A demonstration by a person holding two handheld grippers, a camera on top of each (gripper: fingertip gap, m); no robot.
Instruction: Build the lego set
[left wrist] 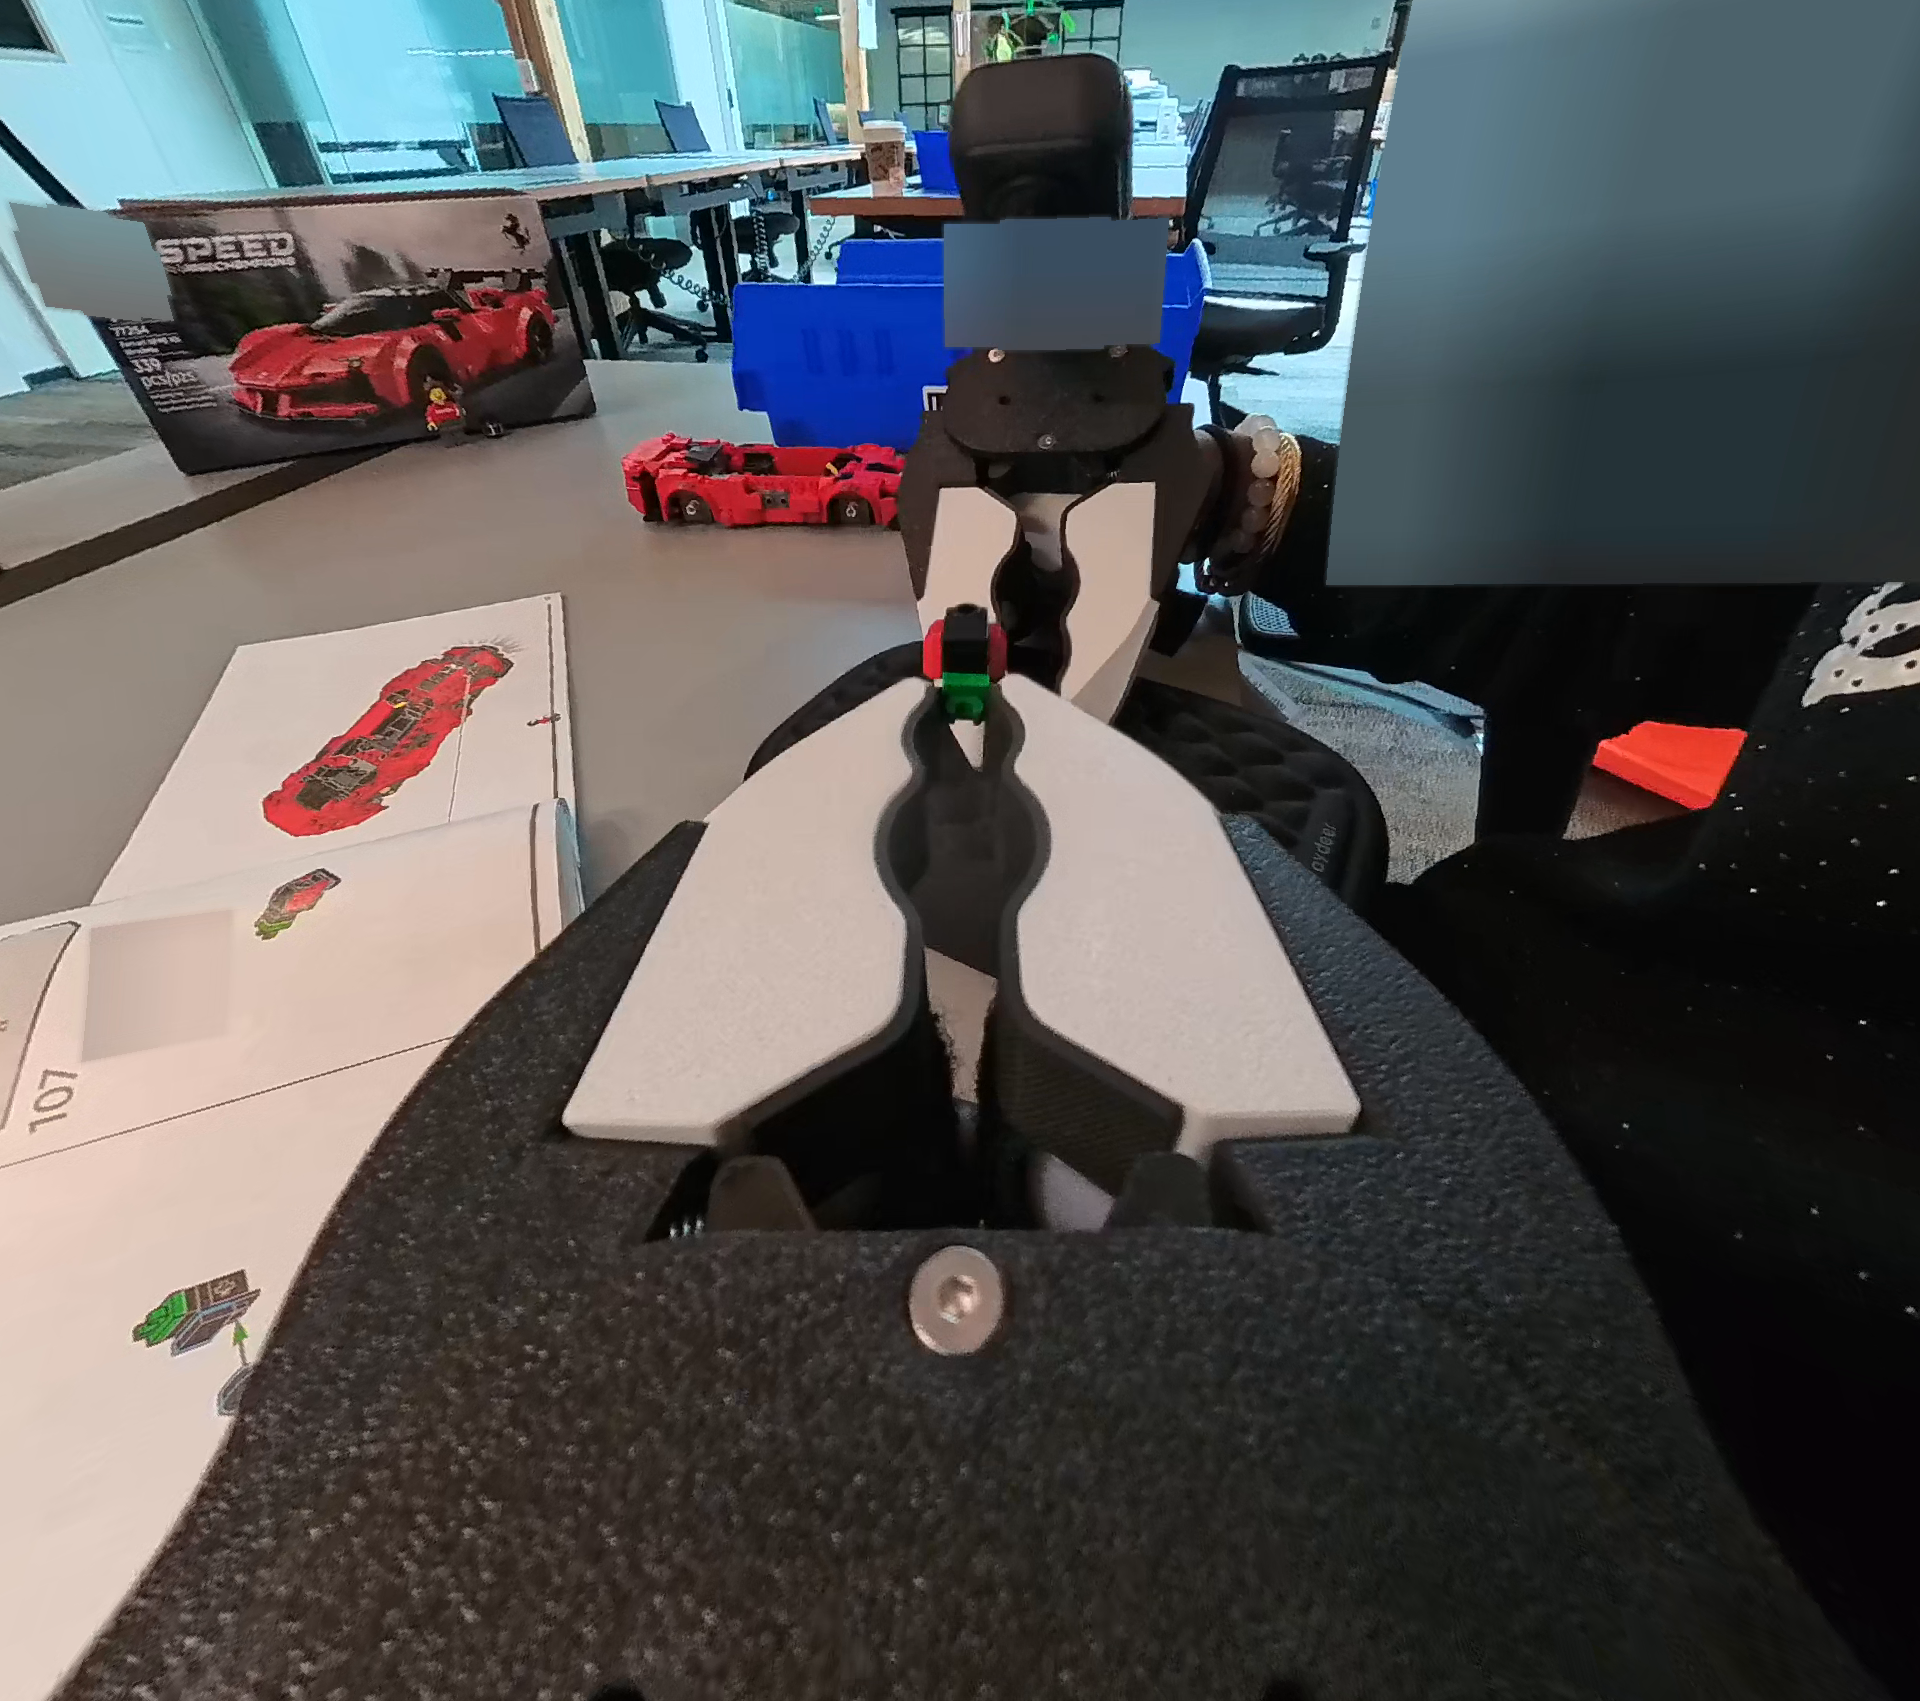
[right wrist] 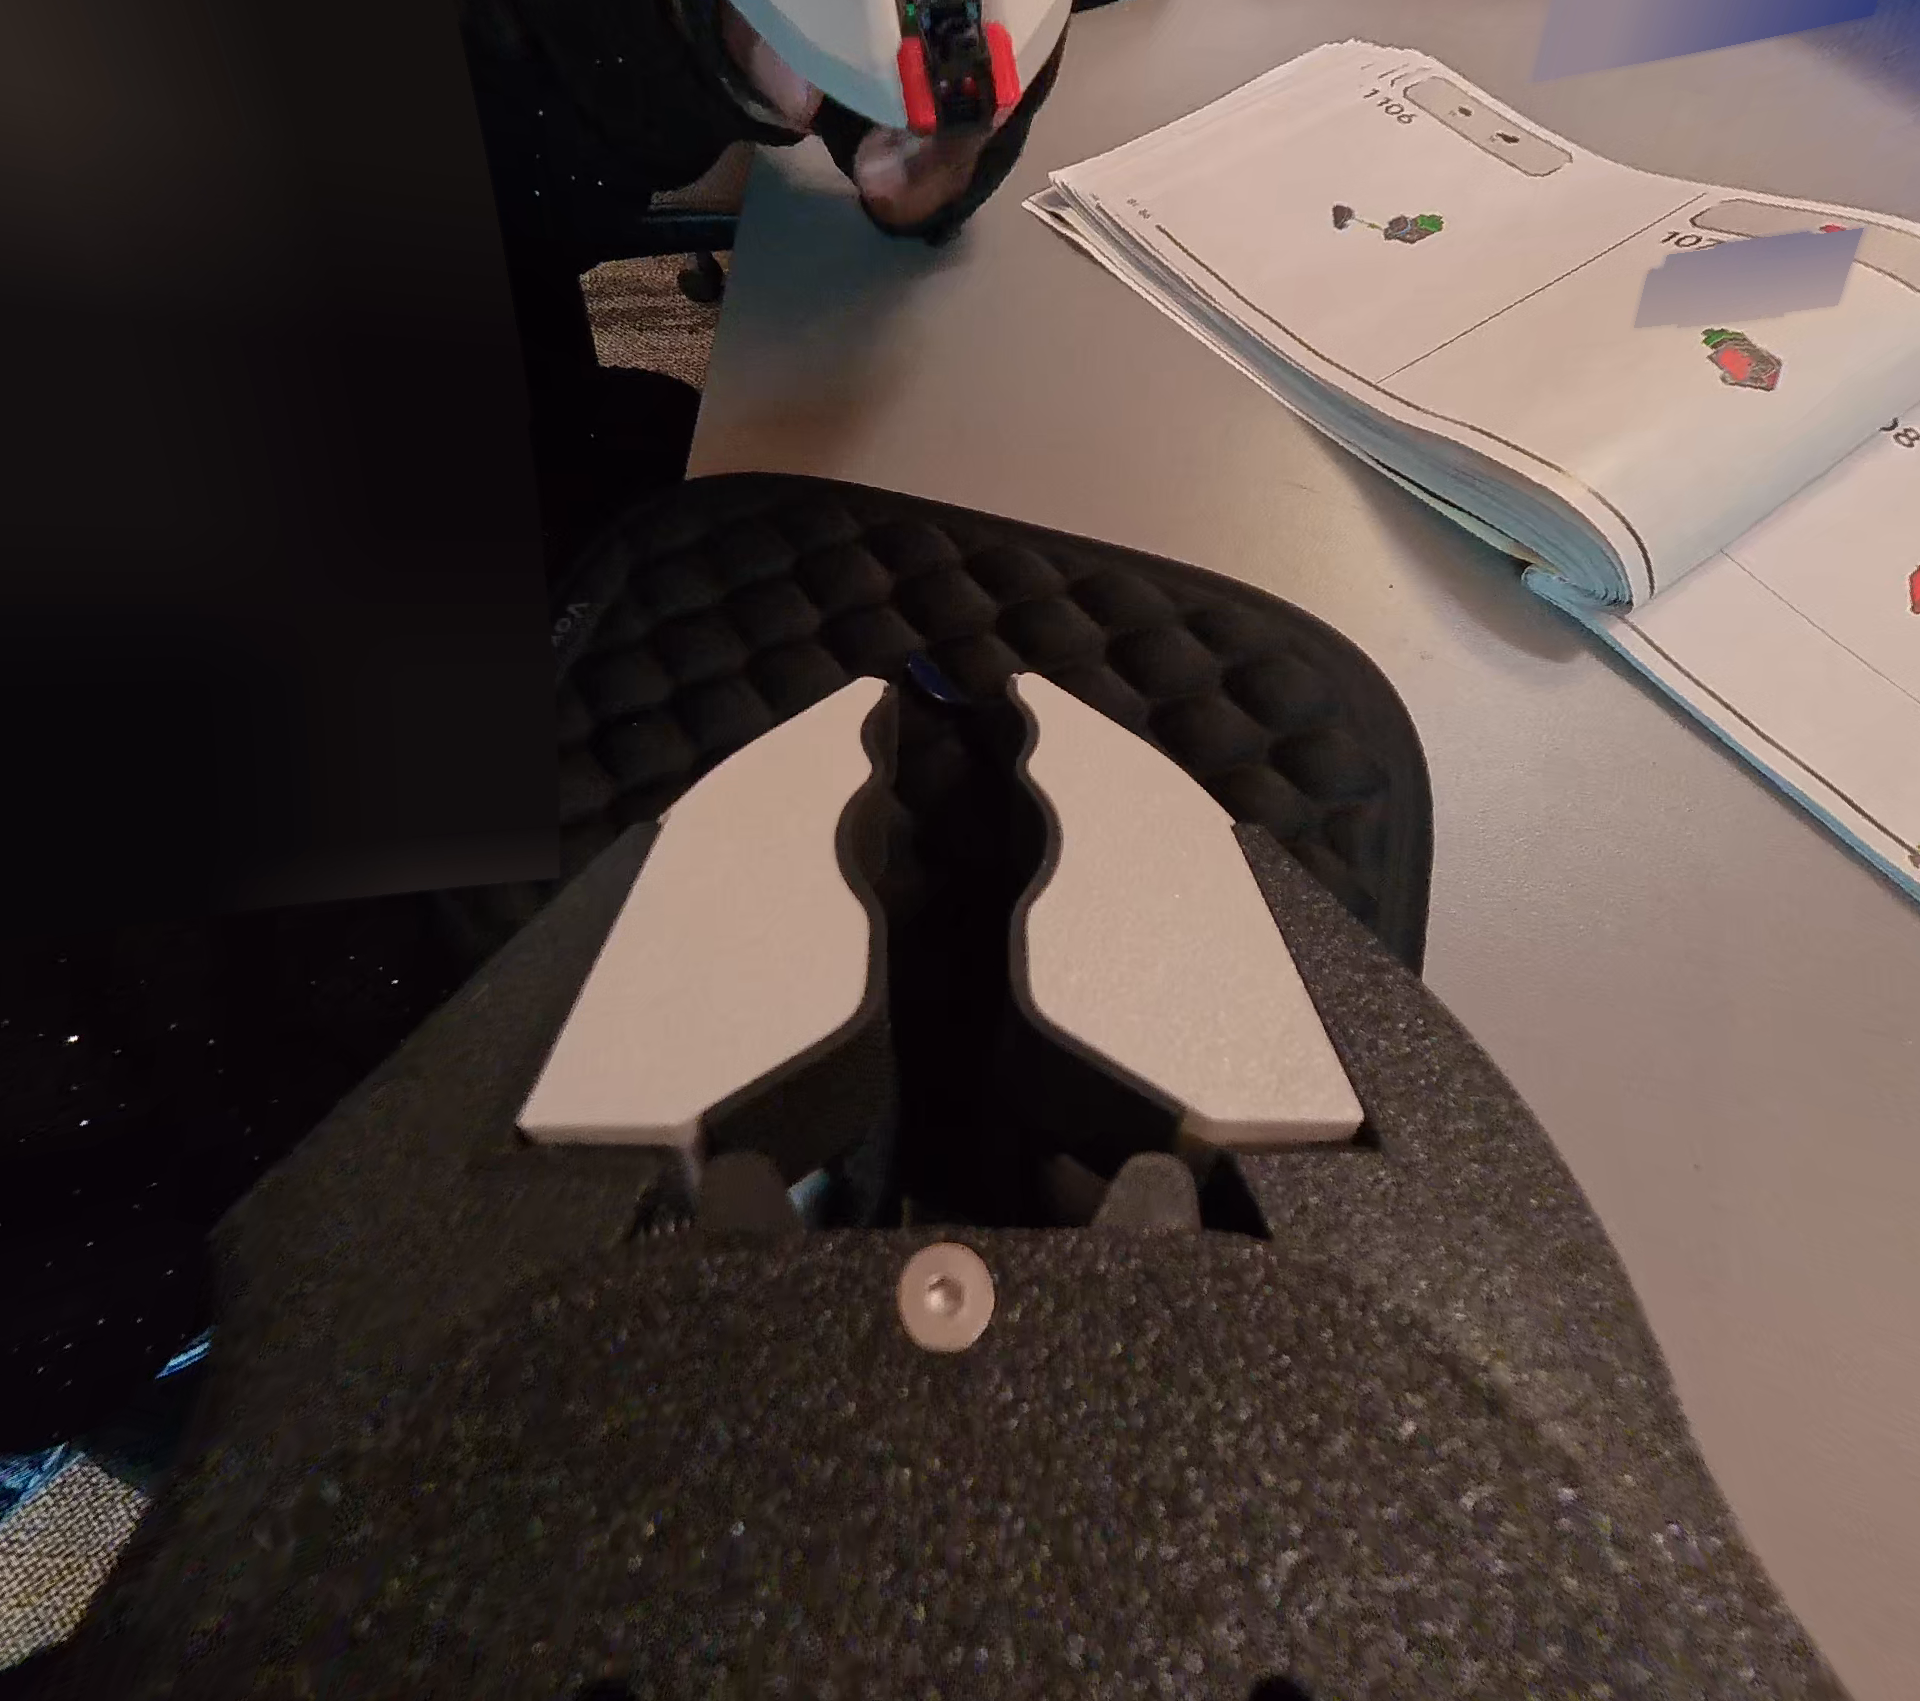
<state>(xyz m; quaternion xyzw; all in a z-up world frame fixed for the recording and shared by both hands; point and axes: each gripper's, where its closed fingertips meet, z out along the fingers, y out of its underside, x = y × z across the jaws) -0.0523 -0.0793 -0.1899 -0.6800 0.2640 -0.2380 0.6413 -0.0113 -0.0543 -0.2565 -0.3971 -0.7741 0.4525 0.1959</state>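
Observation:
My left gripper [left wrist: 964, 704] is shut on a small lego sub-assembly [left wrist: 966, 649] of green, black and red parts, held at its fingertips above the table edge. The sub-assembly also shows in the right wrist view [right wrist: 956, 64], in the left gripper [right wrist: 956, 98] at the top. My right gripper [right wrist: 956, 683] is open, its jaws apart over a black quilted pad [right wrist: 1091, 612]. A tiny dark blue piece [right wrist: 928, 677] shows by its left fingertip; I cannot tell whether it is held. In the left wrist view the right gripper [left wrist: 1023, 654] faces the sub-assembly from just behind.
A partly built red lego car [left wrist: 764, 482] stands on the grey table [left wrist: 623, 571], before a blue bin [left wrist: 831, 363]. The set's box [left wrist: 353, 332] is at the far left. An open instruction booklet [left wrist: 343, 820] [right wrist: 1455, 363] lies beside the pad. A person in black sits at the table edge. One gripper's finger ends stand about 9 cm off the other's.

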